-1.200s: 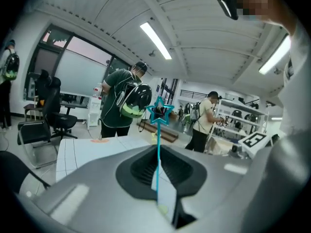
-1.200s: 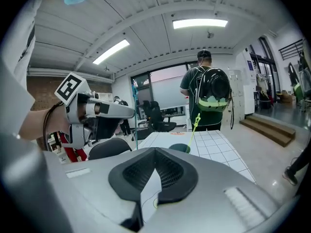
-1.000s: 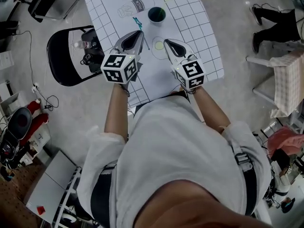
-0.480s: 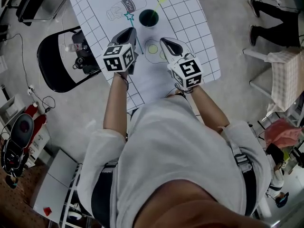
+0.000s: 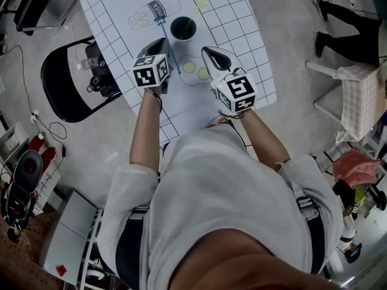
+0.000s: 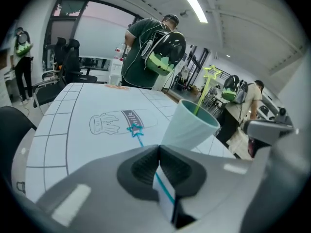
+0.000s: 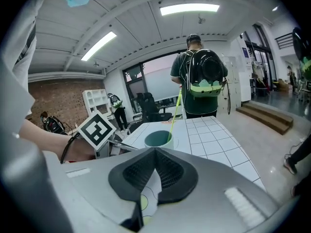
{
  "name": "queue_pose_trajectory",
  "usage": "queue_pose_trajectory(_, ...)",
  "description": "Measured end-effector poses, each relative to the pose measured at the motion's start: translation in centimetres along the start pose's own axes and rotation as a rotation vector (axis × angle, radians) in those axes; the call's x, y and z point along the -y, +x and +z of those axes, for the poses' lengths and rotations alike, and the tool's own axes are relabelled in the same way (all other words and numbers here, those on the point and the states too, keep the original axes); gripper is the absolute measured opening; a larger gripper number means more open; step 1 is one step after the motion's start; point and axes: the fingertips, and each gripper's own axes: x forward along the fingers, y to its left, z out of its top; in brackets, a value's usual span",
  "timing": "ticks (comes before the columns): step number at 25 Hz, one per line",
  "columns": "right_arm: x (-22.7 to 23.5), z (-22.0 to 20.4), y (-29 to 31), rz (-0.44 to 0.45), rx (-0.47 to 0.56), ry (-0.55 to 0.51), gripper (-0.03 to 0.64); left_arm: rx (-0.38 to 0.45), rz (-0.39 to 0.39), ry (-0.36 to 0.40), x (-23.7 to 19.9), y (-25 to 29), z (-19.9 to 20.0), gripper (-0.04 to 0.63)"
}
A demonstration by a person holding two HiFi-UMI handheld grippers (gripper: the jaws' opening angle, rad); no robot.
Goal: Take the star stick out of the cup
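A teal cup (image 5: 182, 28) stands on the white grid mat (image 5: 242, 35), with a yellow-green star stick (image 5: 192, 16) leaning in it. My left gripper (image 5: 162, 41) is just left of the cup (image 6: 189, 127). Its jaws are closing tight on a thin blue star stick (image 5: 166, 38). That stick's star (image 6: 133, 129) reaches out over the printed milk bottle (image 6: 114, 123). In the left gripper view the blue stick runs straight between the left gripper's (image 6: 159, 147) meeting jaws. My right gripper (image 5: 206, 51) is shut and empty, short of the cup (image 7: 159, 140).
A black chair (image 5: 66, 77) stands left of the table. Green circles (image 5: 195, 68) are printed on the mat between the grippers. A person with a backpack (image 6: 153, 47) stands beyond the table's far end. Another person's legs (image 5: 351, 29) show at the right.
My left gripper has moved forward with the blue star stick, so its star now lies over the milk bottle drawing. The right gripper has edged forward too.
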Motion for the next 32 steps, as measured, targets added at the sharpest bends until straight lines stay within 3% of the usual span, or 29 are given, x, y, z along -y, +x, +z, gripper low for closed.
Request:
queue_pose_trajectory(9, 2.6, 3.4, 2.3, -0.027, 0.085, -0.016, 0.002, 0.097, 0.035, 0.044, 1.9, -3.9, -0.1, 0.003)
queue_pose_trajectory(14, 4.0, 5.1, 5.2, -0.015, 0.087, -0.047, 0.103, 0.094, 0.024, 0.045, 2.8, -5.1, -1.2, 0.002)
queue_pose_trajectory(19, 5.1, 6.0, 7.2, -0.019, 0.08, -0.027, 0.123, 0.093, 0.035, 0.04, 2.9, -6.4, -1.9, 0.003)
queue_pose_trajectory(21, 4.9, 6.1, 7.7, -0.002, 0.074, -0.017, 0.116, 0.094, 0.037, 0.039, 2.9, -6.8, -2.1, 0.003)
queue_pose_trajectory(24, 4.4, 6.7, 7.6, 0.018, 0.088, -0.011, 0.036, 0.101, 0.042, 0.038, 2.9, -7.4, -2.1, 0.003)
queue_pose_trajectory(32, 3.4, 10.1, 5.0, -0.001, 0.194, -0.018, 0.016, 0.136, 0.035, 0.054, 3.6, -9.1, -1.4, 0.003)
